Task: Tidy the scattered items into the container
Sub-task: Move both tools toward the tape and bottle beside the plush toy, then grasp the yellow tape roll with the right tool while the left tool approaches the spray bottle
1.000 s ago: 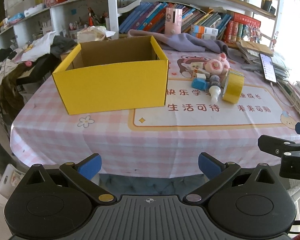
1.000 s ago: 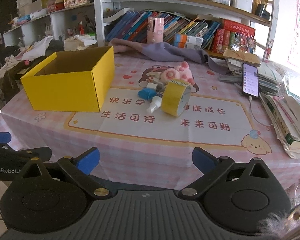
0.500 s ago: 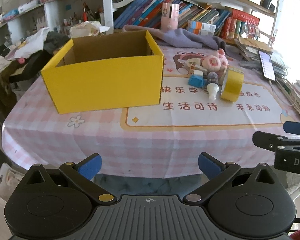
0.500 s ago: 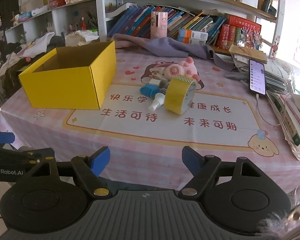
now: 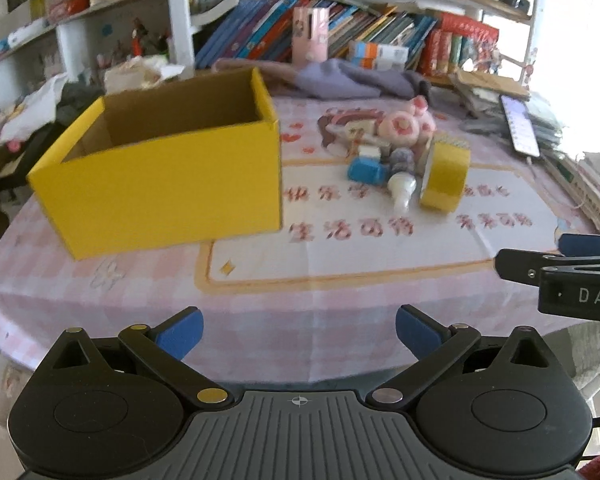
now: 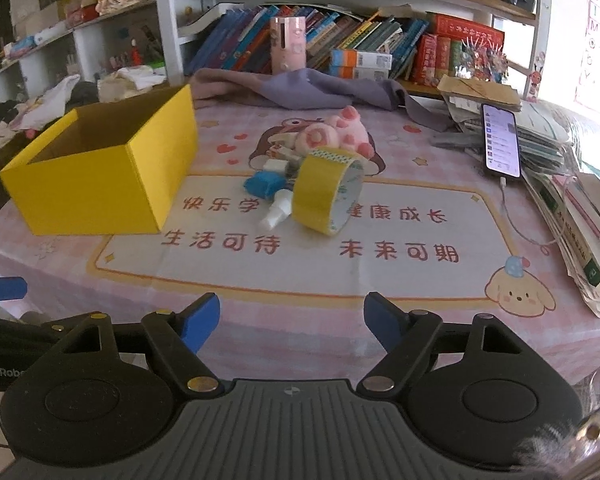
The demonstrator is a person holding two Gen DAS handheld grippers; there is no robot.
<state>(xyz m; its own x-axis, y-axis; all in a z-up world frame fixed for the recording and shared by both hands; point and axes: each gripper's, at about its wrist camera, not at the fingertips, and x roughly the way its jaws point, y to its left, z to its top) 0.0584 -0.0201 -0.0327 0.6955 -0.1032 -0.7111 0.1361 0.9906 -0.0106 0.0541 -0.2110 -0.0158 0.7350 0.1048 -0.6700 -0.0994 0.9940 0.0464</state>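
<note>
Yellow cardboard forms the open box [image 6: 100,184], which is set on the left part of the tabletop [image 6: 380,280] with its brown inside exposed; nothing can be made out inside it from either view. Just to its right, on the printed pink mat [image 6: 404,236], the scattered items are gathered in one tight cluster: a roll of yellow tape [image 6: 327,196] stood on its edge, a small white bottle [image 6: 276,212] lying against it, a blue block [image 6: 262,185] touching the bottle, and a pink plush toy [image 6: 340,134] behind them. A lit phone [image 6: 500,140] is propped on a stack of books and papers at the right edge, well apart from the cluster. The left gripper [image 5: 299,328] is held over the near edge of the tabletop, its blue-tipped fingers [image 5: 180,330] spread wide with nothing between them. The right gripper [image 6: 292,320] is likewise held at the near edge, its fingers [image 6: 380,320] parted somewhat less widely and empty.
</note>
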